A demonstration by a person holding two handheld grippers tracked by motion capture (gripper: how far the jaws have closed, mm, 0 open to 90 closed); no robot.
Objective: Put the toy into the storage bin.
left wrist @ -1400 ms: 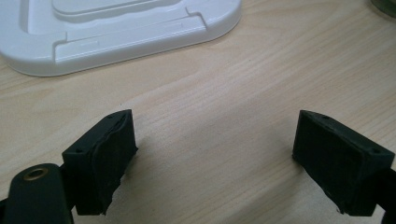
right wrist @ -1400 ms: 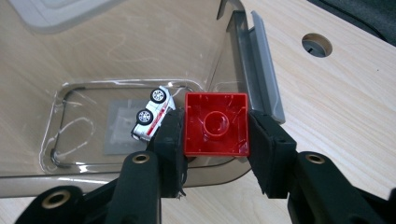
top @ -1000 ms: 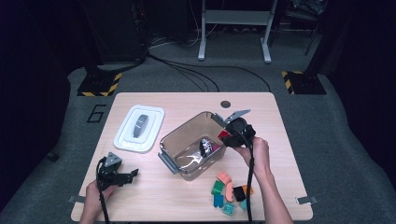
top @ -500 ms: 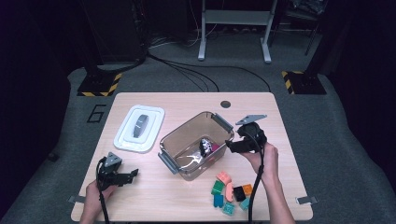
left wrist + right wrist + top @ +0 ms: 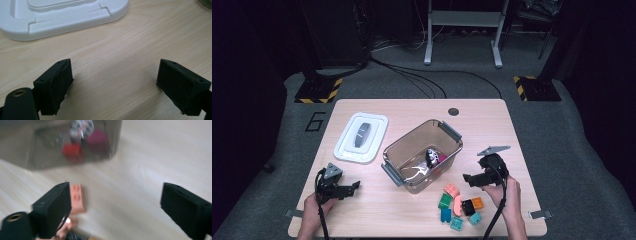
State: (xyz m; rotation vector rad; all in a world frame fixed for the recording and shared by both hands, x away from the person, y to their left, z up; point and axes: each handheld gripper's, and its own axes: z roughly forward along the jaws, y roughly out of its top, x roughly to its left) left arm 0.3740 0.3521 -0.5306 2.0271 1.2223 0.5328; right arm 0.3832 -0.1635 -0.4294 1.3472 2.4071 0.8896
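Right tool [image 5: 472,181] is low over the table [image 5: 412,107], just right of the bin [image 5: 422,152] and above the loose bricks [image 5: 459,205]. Its jaws have just been opening and stand wide apart with nothing between them: released. In the right gripper view a salmon brick [image 5: 78,198] lies flat on the table, its near edge tucked behind the left-hand jaw, apart from the pads as far as I can tell. In the high view the same brick [image 5: 451,190] lies nearest the bin's corner, just left of and below the right tool.

Left tool [image 5: 343,189] sits at the near-left table edge, well apart from the bricks, jaws spread over bare wood: released. The white lid [image 5: 62,15] lies just ahead of it.

Right gripper view is motion-blurred. Through the bin wall a red block [image 5: 73,152] and a purple one [image 5: 96,141] show; the black-and-white item [image 5: 80,126] above them is cut off at the frame top and cannot be identified. Bricks at the frame's bottom edge are hidden behind the jaw.
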